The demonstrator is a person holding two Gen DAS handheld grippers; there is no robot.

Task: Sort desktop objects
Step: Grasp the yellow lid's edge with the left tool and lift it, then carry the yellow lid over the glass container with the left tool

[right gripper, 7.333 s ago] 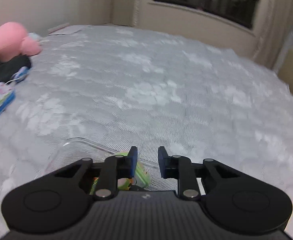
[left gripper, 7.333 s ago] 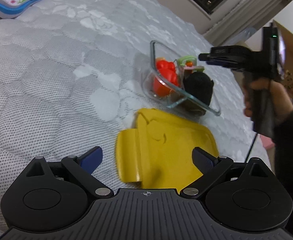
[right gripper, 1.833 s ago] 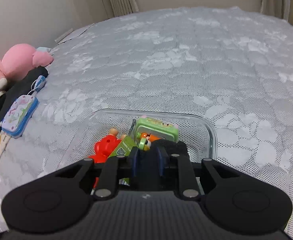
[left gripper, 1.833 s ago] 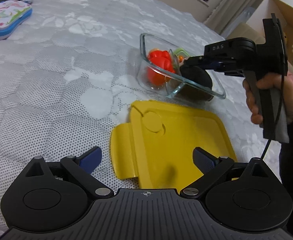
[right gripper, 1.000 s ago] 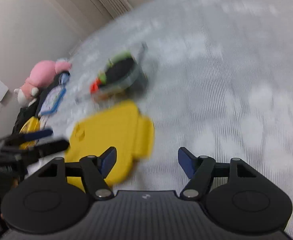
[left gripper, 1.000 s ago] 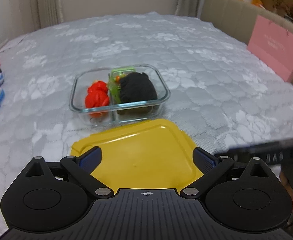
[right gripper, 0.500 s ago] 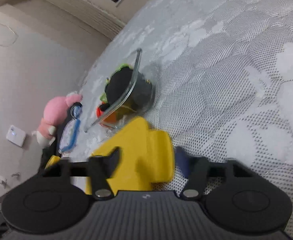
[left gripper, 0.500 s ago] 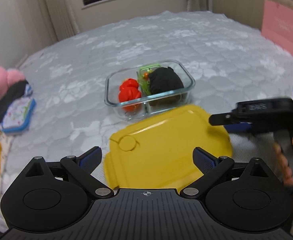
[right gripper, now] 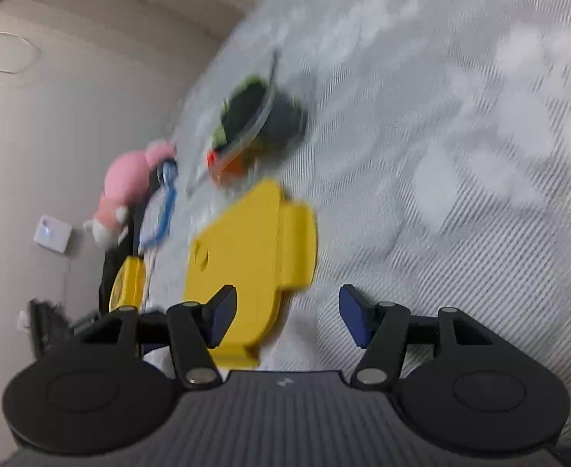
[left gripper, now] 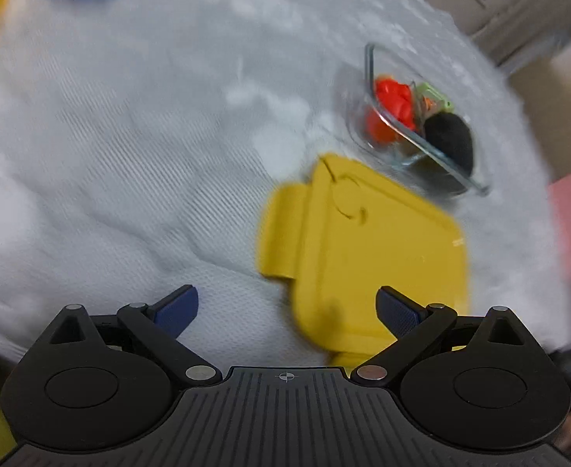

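Motion blur smears the glass container's [right gripper: 262, 124] contents beyond telling.

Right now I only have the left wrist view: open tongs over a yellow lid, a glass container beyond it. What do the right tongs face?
Observer: The right tongs face the same yellow lid from its other side; their jaws are opening, gripping nothing.
Operator: Anything past the container that I'm missing?
Observer: A pink plush toy lies against the wall, beyond the glass container.
Operator: And on that wall?
Observer: A small white wall plate.
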